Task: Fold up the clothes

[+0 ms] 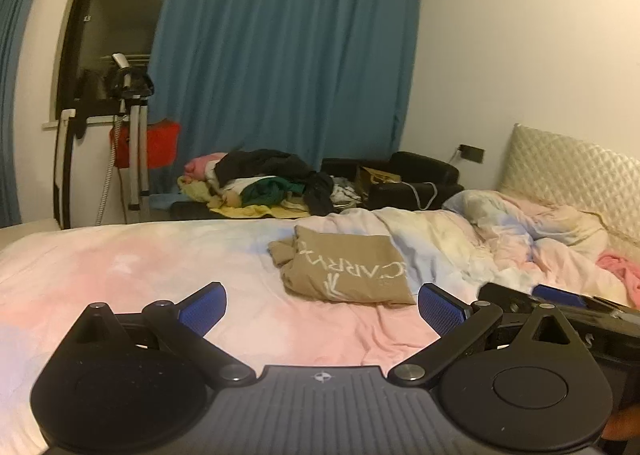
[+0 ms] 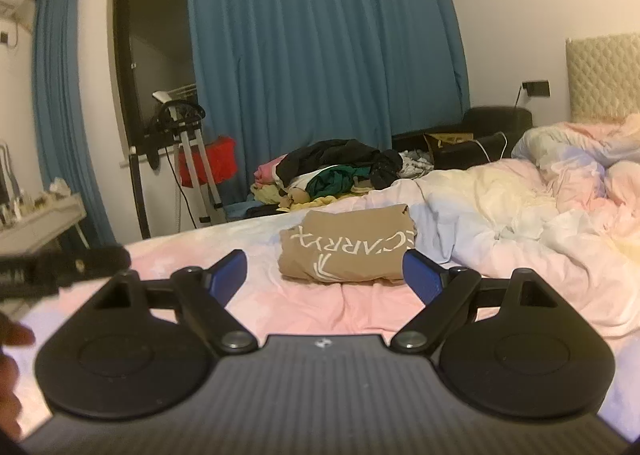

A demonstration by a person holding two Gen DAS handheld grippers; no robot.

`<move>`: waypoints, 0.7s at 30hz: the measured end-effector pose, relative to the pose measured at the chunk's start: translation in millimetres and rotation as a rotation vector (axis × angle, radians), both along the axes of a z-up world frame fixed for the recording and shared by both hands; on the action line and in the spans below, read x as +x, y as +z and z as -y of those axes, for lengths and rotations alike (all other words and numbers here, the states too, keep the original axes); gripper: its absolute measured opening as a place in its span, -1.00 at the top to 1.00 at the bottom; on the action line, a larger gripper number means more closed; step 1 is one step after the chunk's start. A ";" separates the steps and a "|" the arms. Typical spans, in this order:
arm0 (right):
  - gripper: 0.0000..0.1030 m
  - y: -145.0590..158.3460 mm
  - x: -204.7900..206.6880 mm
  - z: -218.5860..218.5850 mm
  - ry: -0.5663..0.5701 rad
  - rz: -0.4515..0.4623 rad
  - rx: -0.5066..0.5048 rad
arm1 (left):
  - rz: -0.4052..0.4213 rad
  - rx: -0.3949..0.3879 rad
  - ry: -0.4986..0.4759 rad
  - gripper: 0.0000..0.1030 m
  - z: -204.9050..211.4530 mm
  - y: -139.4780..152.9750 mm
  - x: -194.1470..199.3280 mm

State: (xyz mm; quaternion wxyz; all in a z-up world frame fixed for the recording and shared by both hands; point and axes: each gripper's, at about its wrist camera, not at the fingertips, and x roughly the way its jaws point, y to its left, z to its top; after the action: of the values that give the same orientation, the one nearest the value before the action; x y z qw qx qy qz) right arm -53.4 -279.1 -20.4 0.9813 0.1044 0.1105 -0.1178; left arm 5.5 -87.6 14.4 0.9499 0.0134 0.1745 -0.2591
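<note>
We held both tools low over the bed (image 1: 100,271), and neither was holding anything. The left gripper (image 1: 322,309) had its blue pads spread wide over bare sheet; the right gripper (image 2: 324,275) was spread just as wide. The tan shirt (image 1: 344,269) lay folded on the pink sheet, ahead of both tools and apart from them, with the rumpled duvet (image 1: 480,239) just beside it on the right. From the left tool it sat forward and a little to the right; from the right tool it sat almost dead ahead, its near edge between the open pads (image 2: 422,275) — so we judged the right hand the nearer one. Its long axis seemed to run roughly across our view, lettering upside down. Beyond the bed's far edge waited the unfolded pile (image 2: 332,171) — likely our next source.
</note>
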 end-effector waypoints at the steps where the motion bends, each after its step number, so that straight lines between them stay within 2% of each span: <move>1: -0.68 -3.2 0.1 -0.3 -0.001 -0.001 -0.003 | 0.010 0.015 0.010 -0.99 -0.1 -2.7 1.5; 3: -0.68 -9.2 1.4 0.7 -0.008 -0.009 -0.003 | 0.018 0.029 0.025 -0.99 -0.5 -7.0 2.1; 7: -0.68 -17.0 7.1 2.3 -0.011 -0.031 0.018 | -0.005 0.011 0.057 -0.99 -7.7 -13.4 2.4; 21: -0.67 -16.6 4.2 -9.4 -0.005 -0.032 -0.019 | -0.022 0.029 0.085 -0.99 -13.0 -23.3 -0.4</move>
State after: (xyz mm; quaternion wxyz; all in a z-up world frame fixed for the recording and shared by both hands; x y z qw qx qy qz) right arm -49.1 -269.7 -37.0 0.9801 0.0933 0.1250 -0.1229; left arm 5.1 -74.6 -8.9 0.9577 0.0170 0.1893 -0.2162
